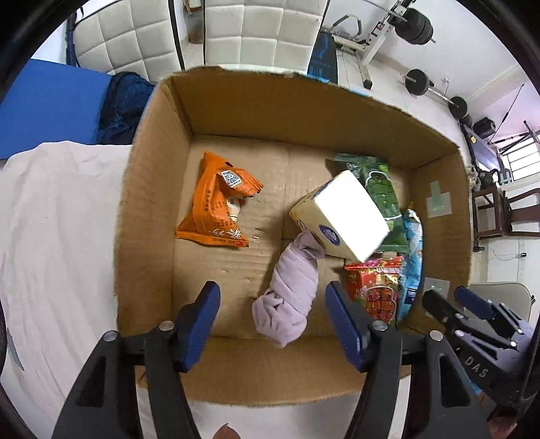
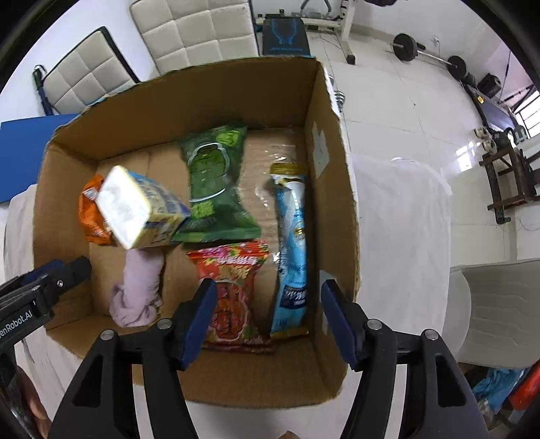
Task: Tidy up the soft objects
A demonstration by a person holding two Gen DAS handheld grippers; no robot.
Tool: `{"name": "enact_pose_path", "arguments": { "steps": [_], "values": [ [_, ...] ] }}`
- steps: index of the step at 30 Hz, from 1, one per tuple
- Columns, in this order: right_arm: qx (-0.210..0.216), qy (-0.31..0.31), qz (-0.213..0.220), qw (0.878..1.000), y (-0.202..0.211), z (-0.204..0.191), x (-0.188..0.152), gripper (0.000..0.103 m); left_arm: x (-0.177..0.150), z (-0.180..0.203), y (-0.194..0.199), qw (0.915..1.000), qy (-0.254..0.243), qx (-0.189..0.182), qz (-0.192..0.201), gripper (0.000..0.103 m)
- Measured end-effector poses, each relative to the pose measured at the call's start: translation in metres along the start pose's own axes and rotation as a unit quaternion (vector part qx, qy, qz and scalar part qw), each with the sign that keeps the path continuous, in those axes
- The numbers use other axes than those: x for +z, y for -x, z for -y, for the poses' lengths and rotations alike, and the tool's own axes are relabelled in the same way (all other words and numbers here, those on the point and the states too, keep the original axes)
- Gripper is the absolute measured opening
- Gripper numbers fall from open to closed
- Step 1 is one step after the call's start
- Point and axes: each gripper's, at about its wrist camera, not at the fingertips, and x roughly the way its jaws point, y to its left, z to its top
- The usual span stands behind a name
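Note:
An open cardboard box (image 1: 158,189) (image 2: 337,202) holds soft items. A lilac rolled cloth (image 1: 290,297) (image 2: 138,290) lies near the front. A tissue pack (image 1: 341,219) (image 2: 135,209) is tilted above it, blurred, seemingly in mid-air. Also inside are an orange snack bag (image 1: 216,202) (image 2: 91,216), a green bag (image 1: 381,196) (image 2: 216,185), a red bag (image 1: 378,287) (image 2: 233,290) and a light blue pouch (image 1: 413,256) (image 2: 293,250). My left gripper (image 1: 273,304) is open above the box's front edge. My right gripper (image 2: 266,304) is open over the box's right front.
The box stands on a white cloth-covered surface (image 1: 60,236) (image 2: 398,216). A blue mat (image 1: 47,104) and dark blue fabric (image 1: 125,104) lie behind left. White padded chairs (image 1: 260,30), weight equipment (image 2: 408,47) and a dark wooden chair (image 2: 506,175) stand around.

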Motion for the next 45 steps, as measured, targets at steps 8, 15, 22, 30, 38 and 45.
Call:
{"name": "enact_pose_path", "arguments": {
  "steps": [8,15,22,30,38,45],
  "values": [
    [0.011,0.016,0.011,1.000,0.015,-0.021,-0.028,0.093,-0.020,-0.003,0.027,0.9992,-0.001,0.022,0.034,0.099],
    [0.006,0.009,0.031,0.999,0.025,-0.023,-0.044,0.102,-0.039,-0.012,0.041,0.9980,0.006,0.035,0.052,0.099],
    [0.006,0.007,0.051,0.999,0.048,-0.023,-0.056,0.102,-0.053,-0.009,0.064,0.9962,0.002,0.041,0.077,0.099],
    [0.027,-0.003,0.087,0.996,0.100,-0.013,-0.087,0.102,-0.086,0.006,0.120,0.9905,-0.012,0.045,0.130,0.099],
    [0.043,-0.002,0.134,0.990,0.177,-0.003,-0.147,0.102,-0.147,0.020,0.190,0.9828,-0.020,0.047,0.177,0.099],
    [0.055,0.011,0.187,0.981,0.258,0.002,-0.211,0.102,-0.189,0.026,0.236,0.9821,-0.026,0.044,0.181,0.099]
  ]
}}
